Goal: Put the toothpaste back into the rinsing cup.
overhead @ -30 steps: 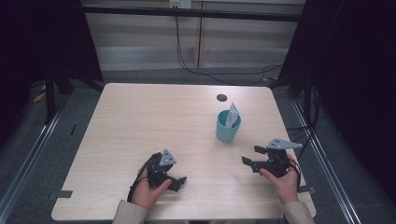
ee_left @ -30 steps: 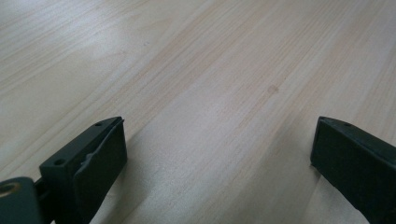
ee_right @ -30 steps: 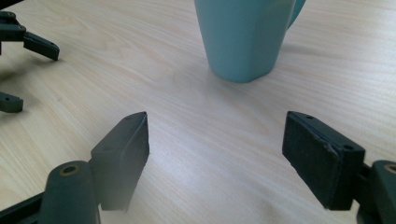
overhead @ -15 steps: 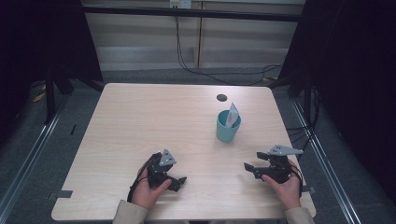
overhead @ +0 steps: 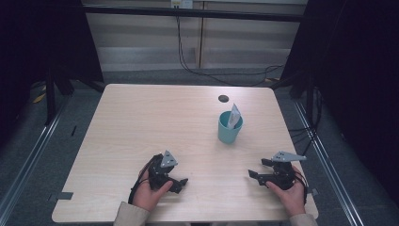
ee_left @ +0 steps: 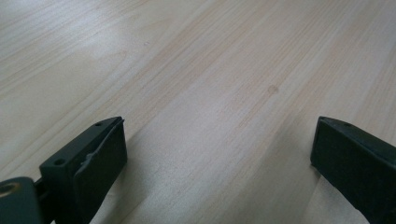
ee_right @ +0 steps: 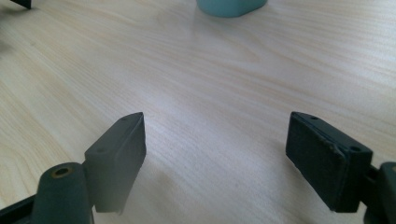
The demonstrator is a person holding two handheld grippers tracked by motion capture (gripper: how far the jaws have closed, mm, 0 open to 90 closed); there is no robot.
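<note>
A teal cup [overhead: 230, 132] stands right of the table's middle with a white folded packet [overhead: 234, 114] sticking out of it. Its base shows at the top of the right gripper view [ee_right: 231, 5]. My left gripper [overhead: 181, 184] rests low over the wood near the front edge, jaws wide apart and empty [ee_left: 219, 154]. My right gripper [overhead: 257, 168] is at the front right, pointing left across the table. Its jaws are open with only bare wood between them [ee_right: 217, 154], and they have just been opening a little further.
The light wooden table [overhead: 141, 122] has a dark round hole [overhead: 223, 98] behind the cup. Black curtains flank the table, and cables hang along the wall behind. A dark tip of the left gripper [ee_right: 21, 3] shows in the right gripper view's top left corner.
My right gripper has sunk and drawn back a little toward the front edge. The left gripper, the cup and the packet have stayed put.
</note>
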